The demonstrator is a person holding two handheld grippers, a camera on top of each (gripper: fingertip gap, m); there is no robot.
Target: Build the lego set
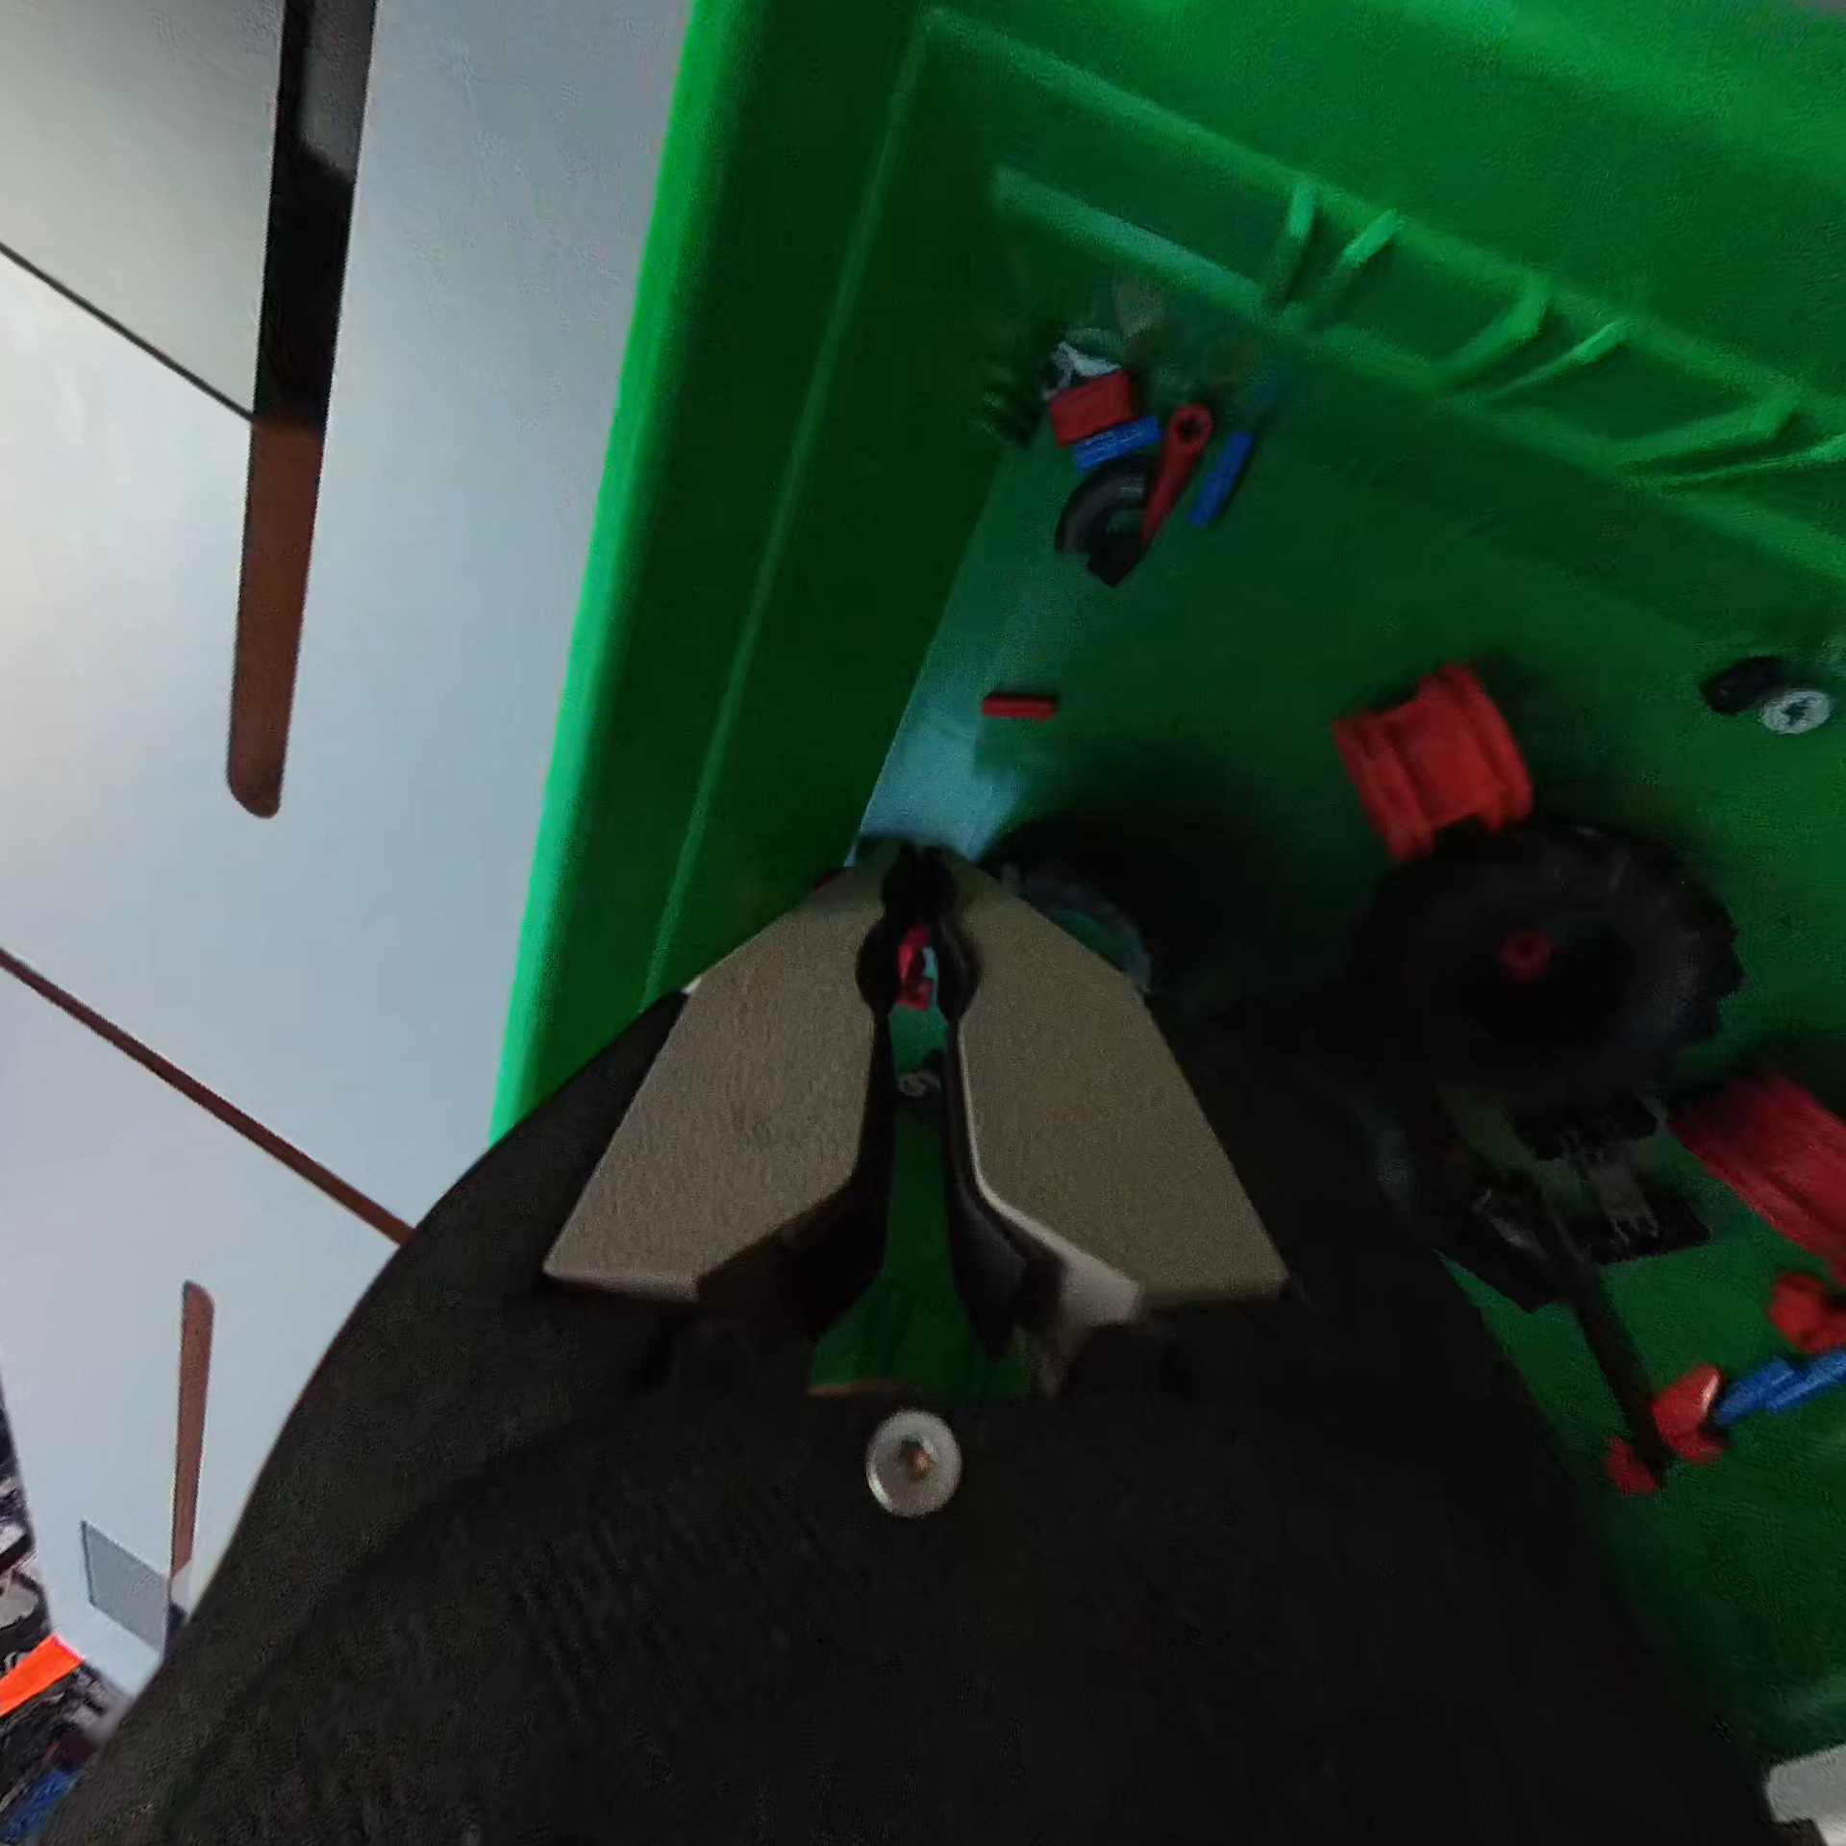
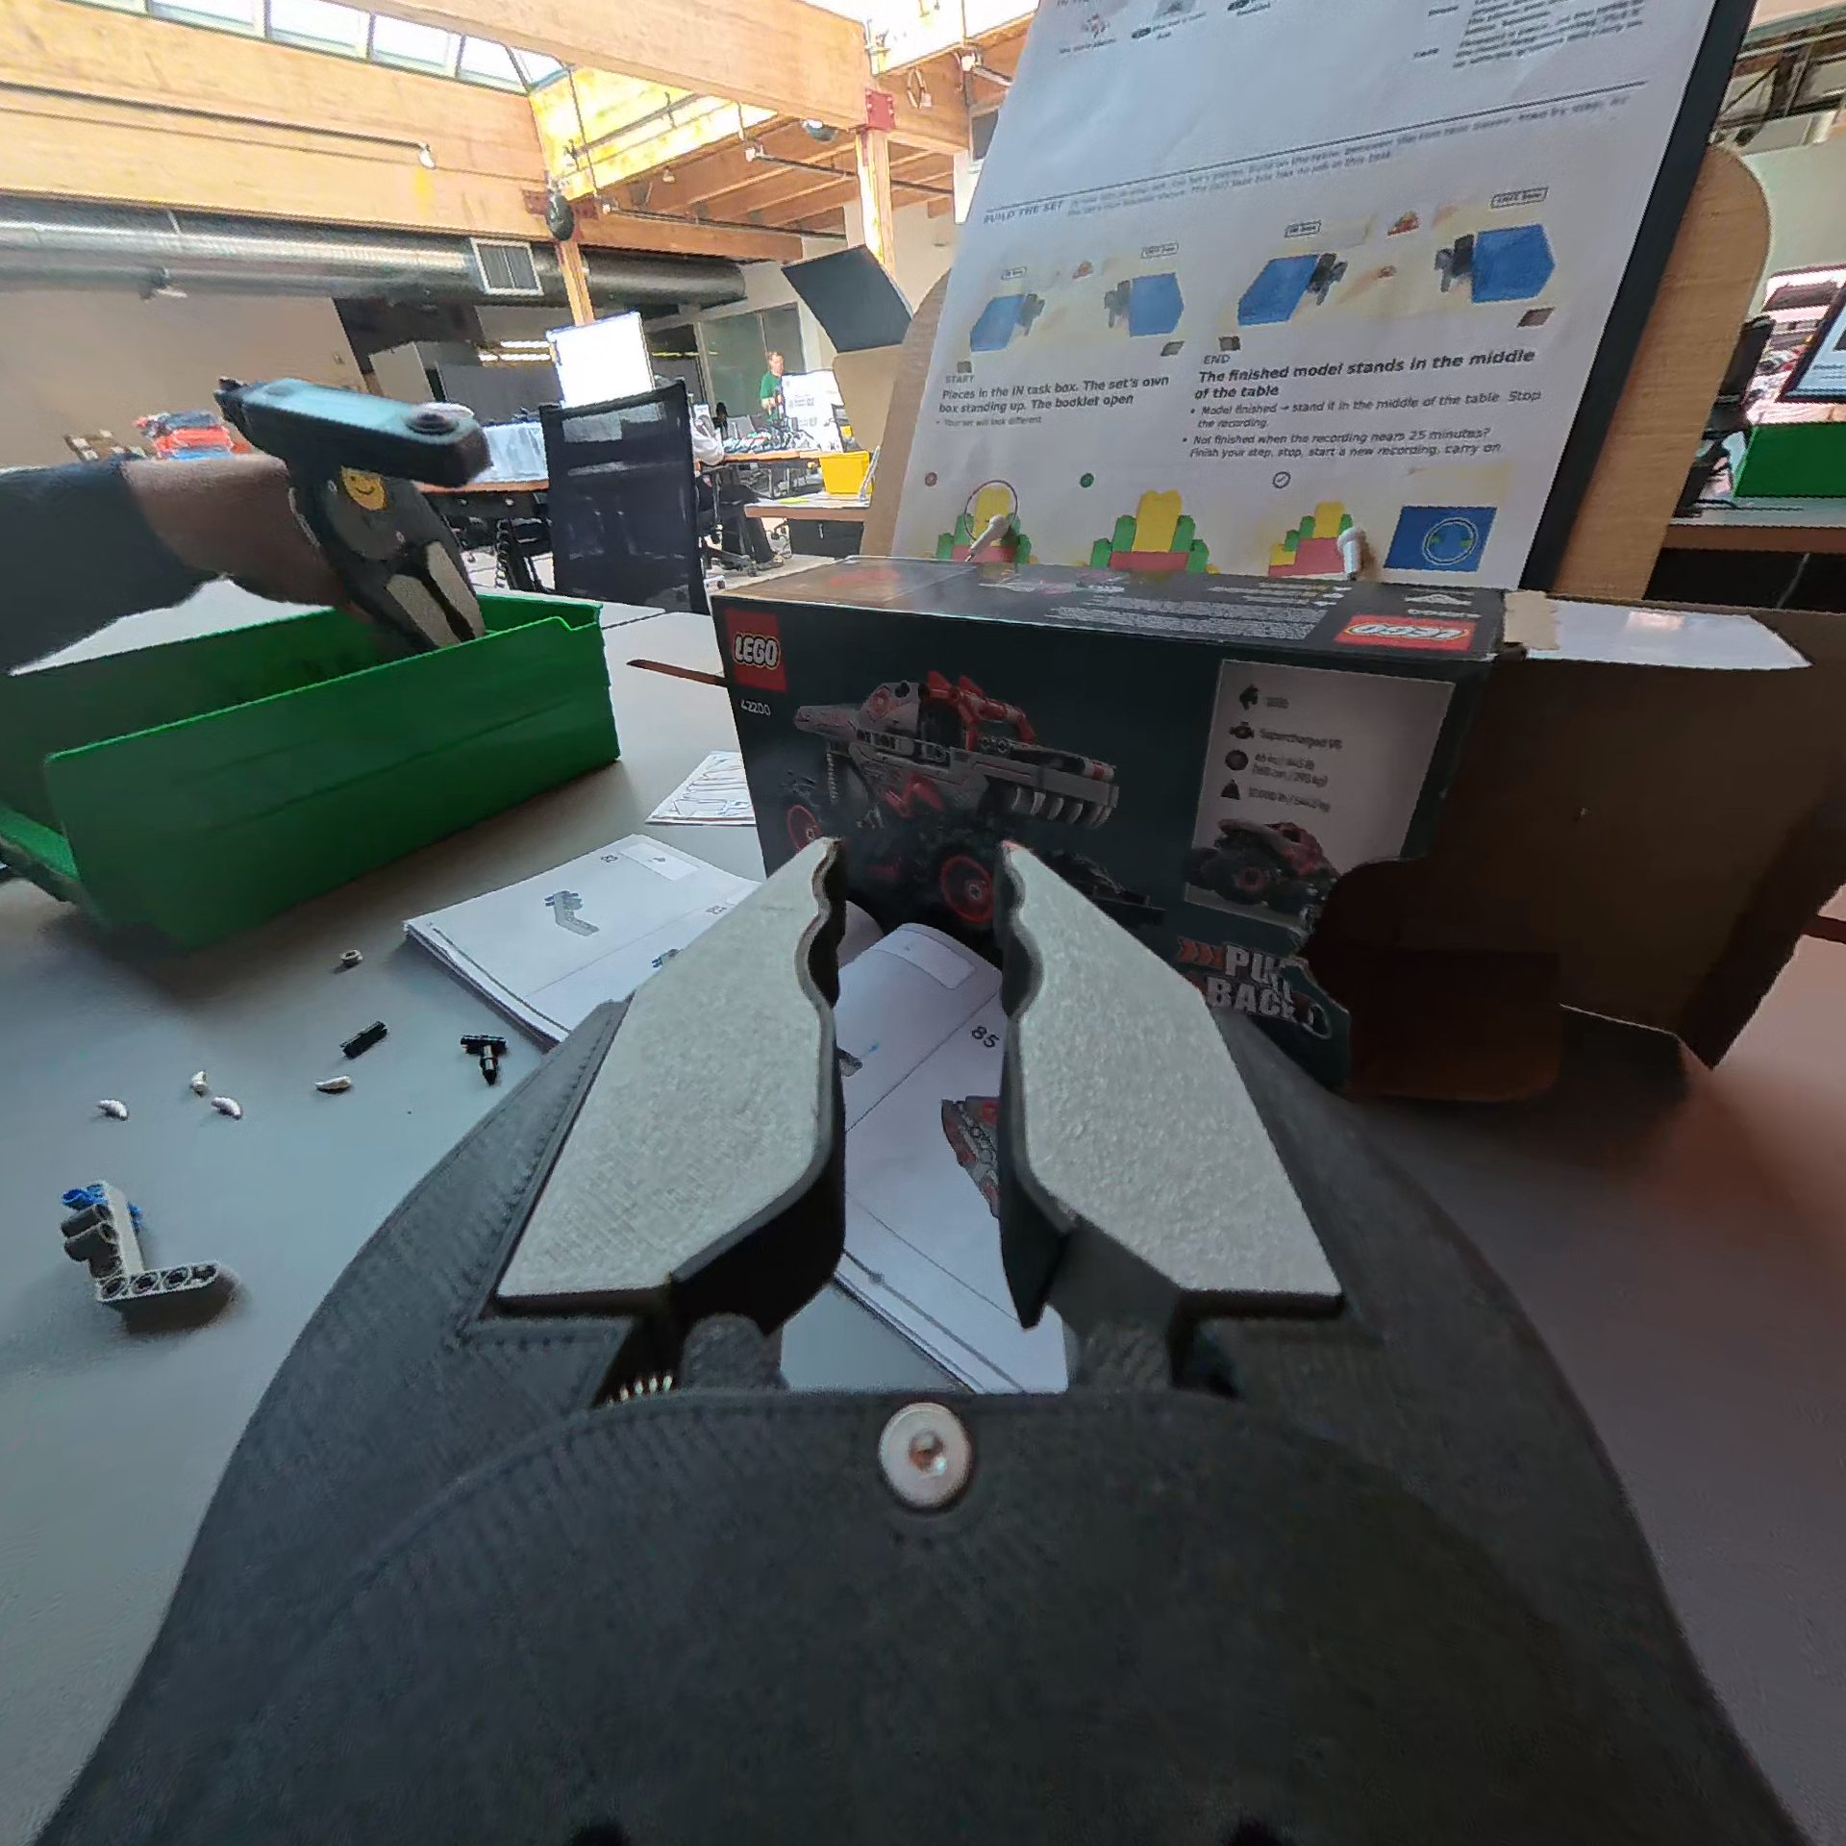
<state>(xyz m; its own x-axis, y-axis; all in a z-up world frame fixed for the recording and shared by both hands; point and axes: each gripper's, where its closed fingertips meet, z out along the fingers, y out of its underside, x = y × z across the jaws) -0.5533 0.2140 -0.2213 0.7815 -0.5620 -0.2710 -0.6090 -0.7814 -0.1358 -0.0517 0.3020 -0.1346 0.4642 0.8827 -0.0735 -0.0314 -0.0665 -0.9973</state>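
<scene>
My left gripper is down inside the green bin, tips pinched together; a small red piece sits just behind the tips, between the fingers, and I can't tell if it's actually gripped. Black tyre and red hub lie to its right, more red and blue bits ahead. My right gripper is released, nothing in it, over the open booklet. Set box stands just beyond. Grey beam assembly and loose pins off to its left on the table.
</scene>
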